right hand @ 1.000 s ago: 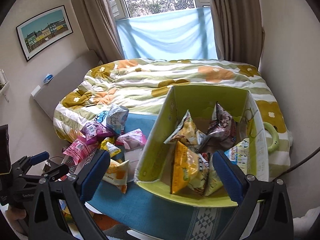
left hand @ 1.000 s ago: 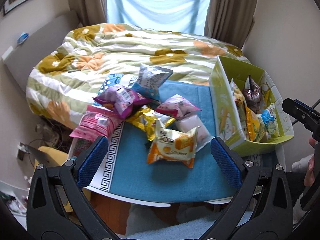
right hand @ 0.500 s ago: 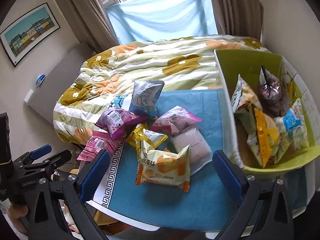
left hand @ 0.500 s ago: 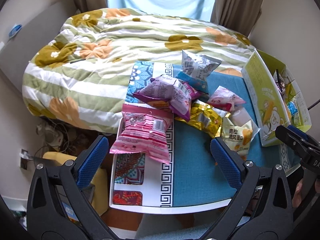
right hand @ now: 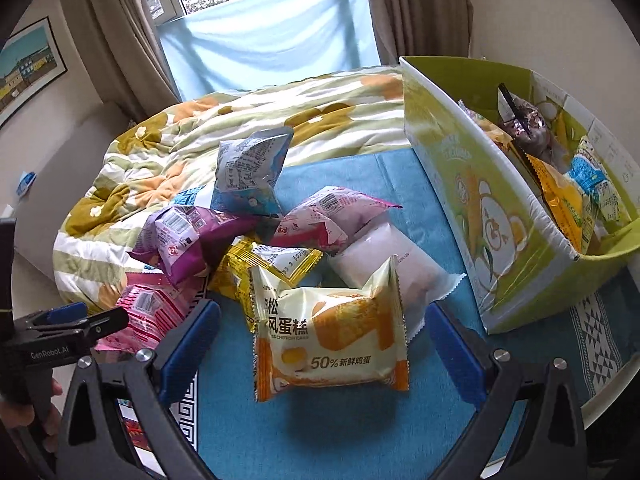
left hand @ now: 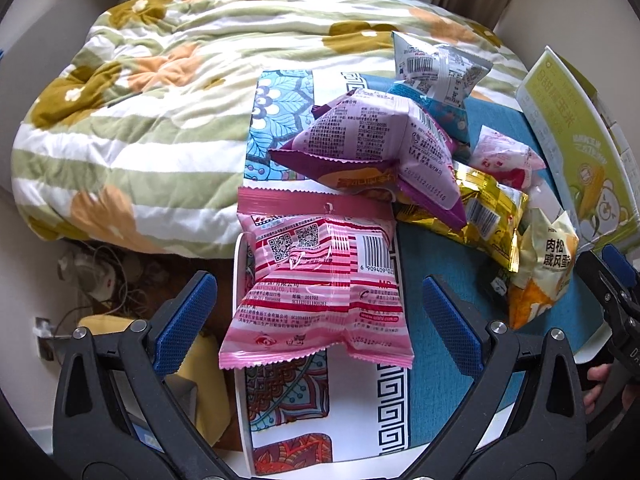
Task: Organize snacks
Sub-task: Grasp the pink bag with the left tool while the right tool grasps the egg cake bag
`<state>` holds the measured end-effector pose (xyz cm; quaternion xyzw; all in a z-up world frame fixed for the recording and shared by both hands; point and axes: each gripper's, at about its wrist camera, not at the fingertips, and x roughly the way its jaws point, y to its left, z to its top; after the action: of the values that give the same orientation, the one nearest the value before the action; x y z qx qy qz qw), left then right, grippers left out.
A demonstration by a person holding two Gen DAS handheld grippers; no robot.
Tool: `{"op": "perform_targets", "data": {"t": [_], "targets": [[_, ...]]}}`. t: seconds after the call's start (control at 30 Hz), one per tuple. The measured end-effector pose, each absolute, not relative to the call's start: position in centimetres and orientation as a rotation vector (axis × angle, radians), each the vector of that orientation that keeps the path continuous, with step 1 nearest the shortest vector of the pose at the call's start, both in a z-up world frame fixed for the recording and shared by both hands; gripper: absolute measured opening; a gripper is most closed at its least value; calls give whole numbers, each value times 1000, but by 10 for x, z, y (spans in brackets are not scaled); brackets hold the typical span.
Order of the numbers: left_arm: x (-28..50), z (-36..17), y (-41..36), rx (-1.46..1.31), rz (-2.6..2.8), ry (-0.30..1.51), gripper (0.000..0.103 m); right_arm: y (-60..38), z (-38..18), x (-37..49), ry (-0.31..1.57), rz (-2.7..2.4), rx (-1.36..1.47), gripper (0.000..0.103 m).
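A pile of snack packets lies on a blue cloth. My left gripper (left hand: 316, 316) is open, its fingers on either side of a pink striped packet (left hand: 320, 276) at the table's left edge. My right gripper (right hand: 320, 344) is open around a cream and orange cake packet (right hand: 332, 336). Behind lie a purple packet (left hand: 380, 148), a gold packet (left hand: 480, 208), a blue-grey packet (right hand: 248, 172), a pink-white packet (right hand: 324, 220) and a plain white packet (right hand: 392, 264). A green cardboard box (right hand: 492, 216) at the right holds several packets.
A bed with a flowered quilt (left hand: 132, 100) stands right behind the table. The table's left edge (left hand: 240, 360) drops to a floor with cables and a yellow object. A curtained window (right hand: 272, 32) is at the back.
My left gripper swung left and came down close over the pink packet. My right gripper swung left from the green box and lowered over the cream and orange packet.
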<state>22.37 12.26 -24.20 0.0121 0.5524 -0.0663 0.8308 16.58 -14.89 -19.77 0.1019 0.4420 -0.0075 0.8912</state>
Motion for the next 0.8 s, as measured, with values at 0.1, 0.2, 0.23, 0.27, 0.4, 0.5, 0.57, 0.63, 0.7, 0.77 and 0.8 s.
{"op": "perform_targets", "data": {"t": [0.1, 0.2, 0.23, 0.27, 0.4, 0.5, 0.57, 0.63, 0.7, 0.77, 0.8], "targets": [[229, -255, 120, 35, -125, 1186, 101, -148, -209, 169, 936, -18, 183, 102], [236, -266, 118, 40, -112, 1201, 101, -150, -221, 174, 984, -6, 192, 102], [237, -269, 117, 47, -105, 1203, 101, -151, -223, 175, 990, 1, 198, 102], [238, -272, 116, 60, -96, 1206, 101, -151, -224, 175, 991, 12, 201, 102], [239, -277, 113, 73, -73, 1207, 98, -148, -231, 177, 1012, 28, 189, 102], [239, -279, 109, 114, -47, 1204, 95, -151, -239, 181, 1036, 35, 219, 102], [237, -279, 107, 144, -32, 1201, 91, -153, -242, 183, 1046, 32, 228, 102], [236, -279, 107, 153, -30, 1198, 89, -155, -245, 186, 1052, 30, 233, 102], [236, -278, 108, 157, -30, 1198, 88, -155, -246, 187, 1052, 29, 234, 102], [236, -278, 109, 158, -29, 1198, 86, -155, -247, 188, 1054, 32, 236, 102], [235, -277, 109, 161, -28, 1197, 85, -156, -247, 189, 1055, 35, 240, 102]]}}
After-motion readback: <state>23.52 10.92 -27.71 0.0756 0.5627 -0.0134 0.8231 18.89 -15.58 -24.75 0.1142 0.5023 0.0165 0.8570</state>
